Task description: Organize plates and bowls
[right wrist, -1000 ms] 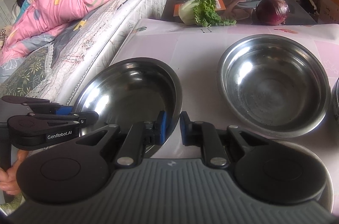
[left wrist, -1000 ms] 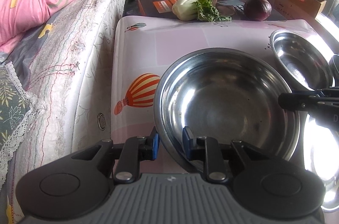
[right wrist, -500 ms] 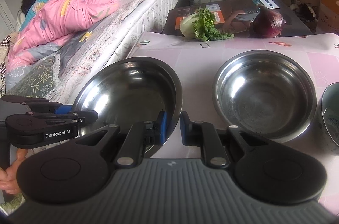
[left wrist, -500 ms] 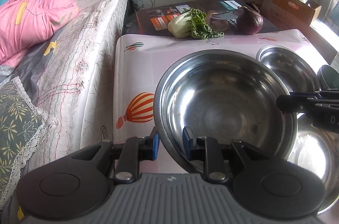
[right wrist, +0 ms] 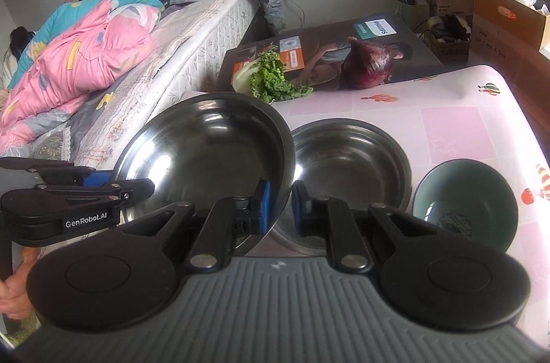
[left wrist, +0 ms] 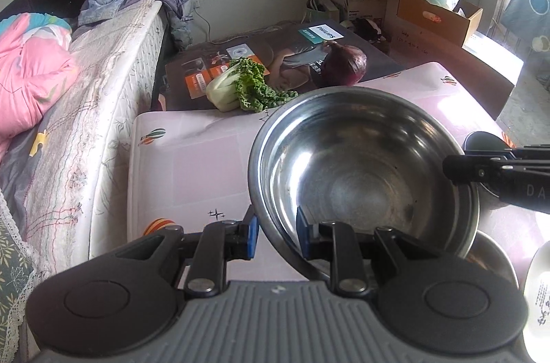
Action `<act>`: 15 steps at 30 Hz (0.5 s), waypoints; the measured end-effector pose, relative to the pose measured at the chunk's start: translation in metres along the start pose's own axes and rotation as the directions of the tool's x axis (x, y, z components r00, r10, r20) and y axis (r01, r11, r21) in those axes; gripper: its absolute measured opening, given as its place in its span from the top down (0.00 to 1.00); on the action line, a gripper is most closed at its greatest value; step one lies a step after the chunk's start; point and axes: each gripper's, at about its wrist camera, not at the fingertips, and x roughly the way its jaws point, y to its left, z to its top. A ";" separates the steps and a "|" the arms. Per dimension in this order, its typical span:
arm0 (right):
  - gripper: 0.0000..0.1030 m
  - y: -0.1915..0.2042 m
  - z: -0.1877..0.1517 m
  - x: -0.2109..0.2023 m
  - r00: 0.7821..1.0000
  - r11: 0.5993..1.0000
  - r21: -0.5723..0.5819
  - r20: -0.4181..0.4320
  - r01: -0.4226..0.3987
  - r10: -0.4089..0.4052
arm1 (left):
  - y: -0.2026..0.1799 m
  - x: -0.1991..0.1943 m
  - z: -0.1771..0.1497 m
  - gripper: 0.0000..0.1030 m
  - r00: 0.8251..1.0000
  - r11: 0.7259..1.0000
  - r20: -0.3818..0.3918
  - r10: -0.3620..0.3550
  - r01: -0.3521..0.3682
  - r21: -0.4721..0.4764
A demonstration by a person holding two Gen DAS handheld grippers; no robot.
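Both grippers hold one large steel bowl (left wrist: 361,177) by opposite rims, lifted above the pink table (left wrist: 192,163). My left gripper (left wrist: 275,237) is shut on its near rim. My right gripper (right wrist: 280,206) is shut on the same bowl (right wrist: 206,150) at its right rim. A second steel bowl (right wrist: 347,163) rests on the table just right of and below the held one. A teal ceramic bowl (right wrist: 467,201) stands to its right. A white dish (left wrist: 539,294) shows at the right edge of the left wrist view.
A bok choy (right wrist: 268,79) and a red onion (right wrist: 367,64) lie on a dark Philips box (right wrist: 378,40) behind the table. A bed (left wrist: 86,108) with pink bedding runs along the left. Cardboard boxes (left wrist: 436,15) stand at the back right.
The held bowl has been raised and carried right, so it now hangs partly over the second steel bowl. The teal bowl has come into the right wrist view.
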 end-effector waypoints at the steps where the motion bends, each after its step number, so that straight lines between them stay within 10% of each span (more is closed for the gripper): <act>1: 0.88 -0.008 0.003 -0.001 1.000 1.000 0.007 0.002 0.011 -0.011 | -0.006 0.004 0.003 0.76 1.000 1.000 0.001 -0.008 0.008 0.007; 15: 0.88 -0.079 0.008 0.036 0.993 0.992 0.054 -0.042 0.113 -0.110 | -0.048 0.074 0.022 0.76 0.994 0.996 -0.080 -0.076 0.079 0.035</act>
